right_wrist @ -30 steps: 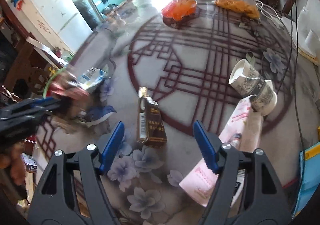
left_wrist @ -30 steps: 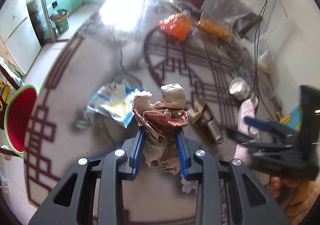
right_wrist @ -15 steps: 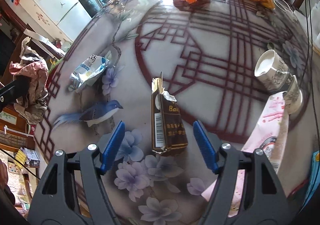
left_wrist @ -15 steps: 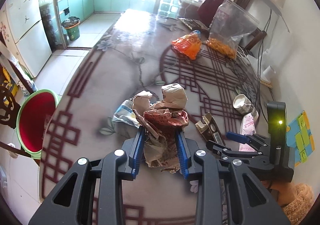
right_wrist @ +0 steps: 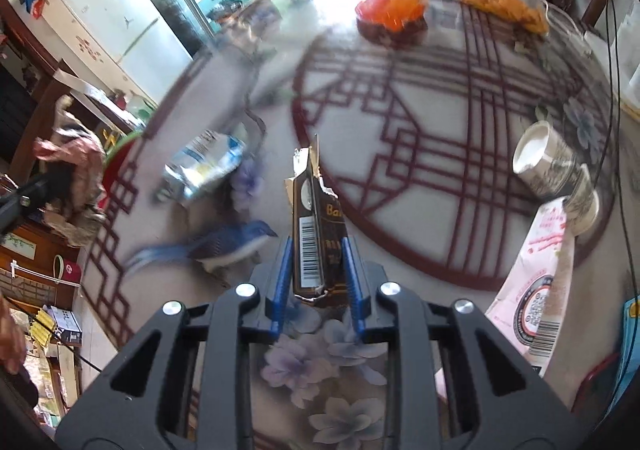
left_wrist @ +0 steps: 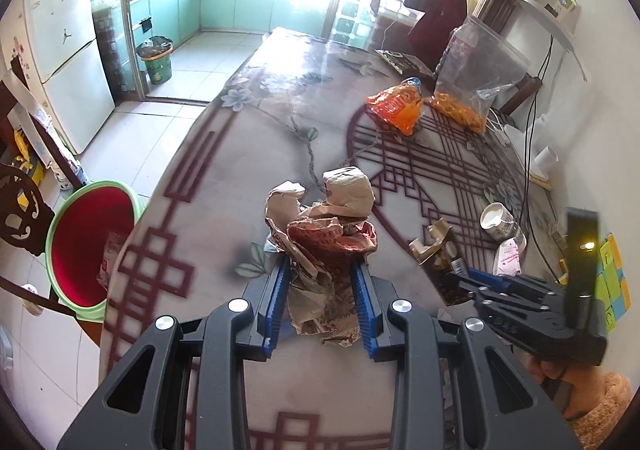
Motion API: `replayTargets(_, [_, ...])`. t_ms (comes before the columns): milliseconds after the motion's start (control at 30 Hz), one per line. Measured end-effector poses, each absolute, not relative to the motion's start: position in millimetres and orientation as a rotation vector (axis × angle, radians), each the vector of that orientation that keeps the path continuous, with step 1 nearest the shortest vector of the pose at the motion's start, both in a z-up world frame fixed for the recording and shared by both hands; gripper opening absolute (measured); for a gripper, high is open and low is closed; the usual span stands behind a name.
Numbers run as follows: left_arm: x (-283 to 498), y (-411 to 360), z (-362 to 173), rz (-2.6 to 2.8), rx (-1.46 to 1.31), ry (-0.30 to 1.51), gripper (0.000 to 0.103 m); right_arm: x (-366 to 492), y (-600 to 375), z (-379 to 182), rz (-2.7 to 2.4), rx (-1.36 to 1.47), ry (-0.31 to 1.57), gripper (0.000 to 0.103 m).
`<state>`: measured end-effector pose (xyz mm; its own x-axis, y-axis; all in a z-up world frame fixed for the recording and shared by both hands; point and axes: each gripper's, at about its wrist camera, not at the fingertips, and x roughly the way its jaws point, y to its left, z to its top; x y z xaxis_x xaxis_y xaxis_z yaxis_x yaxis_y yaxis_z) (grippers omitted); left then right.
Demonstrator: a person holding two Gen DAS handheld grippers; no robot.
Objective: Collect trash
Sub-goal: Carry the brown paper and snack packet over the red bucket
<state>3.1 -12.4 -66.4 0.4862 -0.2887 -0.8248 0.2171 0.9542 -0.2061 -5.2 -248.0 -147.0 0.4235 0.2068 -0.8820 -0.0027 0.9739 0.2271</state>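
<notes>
Closing in since the earlier frame, our right gripper has just brought its jaws in from wide onto the carton, which now sits pinched between the blue pads.

Our left gripper holds the paper wad at a narrow gap, and its view has shifted off the foil wrapper toward the table edge. We see the torn brown carton standing up between the right jaws, barcode facing us, over the flowered table. Left of it lies the foil wrapper, blurred. To the right a pink packet lies beside two cups. At the far end sit an orange bag and a clear bag. Beyond the table's left edge stands a green bin with a red inside.
</notes>
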Motion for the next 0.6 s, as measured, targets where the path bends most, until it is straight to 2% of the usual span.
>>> replayTargets(600, [18, 47, -69, -0.332, -0.1, 1.021, 0.029, -1, -189, -89, 0.126, 0.209, 0.999, 0.025])
